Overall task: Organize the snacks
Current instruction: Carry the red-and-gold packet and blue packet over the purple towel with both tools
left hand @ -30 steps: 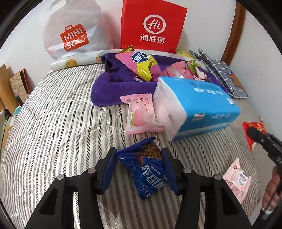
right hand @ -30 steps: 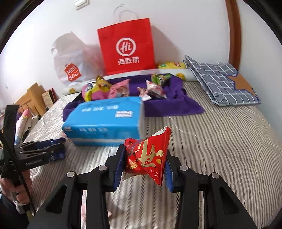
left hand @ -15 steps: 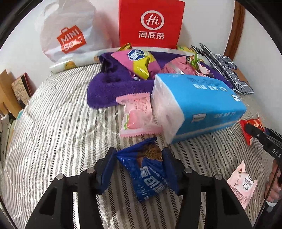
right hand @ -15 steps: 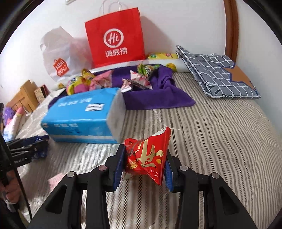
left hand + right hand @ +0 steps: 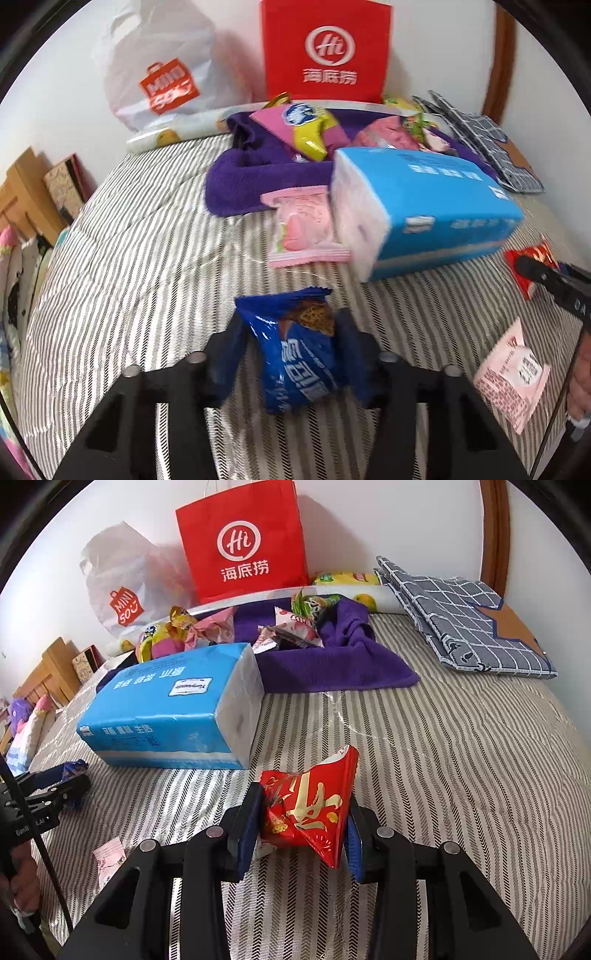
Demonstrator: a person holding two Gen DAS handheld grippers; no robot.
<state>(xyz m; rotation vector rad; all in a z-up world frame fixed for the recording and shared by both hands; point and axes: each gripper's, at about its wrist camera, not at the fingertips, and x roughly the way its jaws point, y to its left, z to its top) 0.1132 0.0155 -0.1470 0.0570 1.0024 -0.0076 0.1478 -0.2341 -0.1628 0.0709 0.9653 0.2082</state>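
My left gripper (image 5: 291, 354) is shut on a blue snack packet (image 5: 299, 350) and holds it above the striped bed. My right gripper (image 5: 303, 827) is shut on a red snack packet (image 5: 310, 808), also above the bed. A purple towel (image 5: 332, 664) at the back holds several snack packets (image 5: 310, 129). A pink packet (image 5: 303, 229) lies in front of the towel, against a blue tissue pack (image 5: 424, 206). Another pink packet (image 5: 513, 373) lies at the right of the left wrist view. The right gripper (image 5: 546, 273) shows there too, and the left gripper (image 5: 51, 790) in the right wrist view.
A red paper bag (image 5: 243, 542) and a white plastic bag (image 5: 162, 74) stand against the wall. A folded checked cloth (image 5: 461, 620) lies at the back right. Wooden items and toys (image 5: 33, 195) sit beside the bed on the left.
Both grippers still hold their packets. The left gripper has edged closer to the towel and tissue pack. The right wrist view has swung back to the left.
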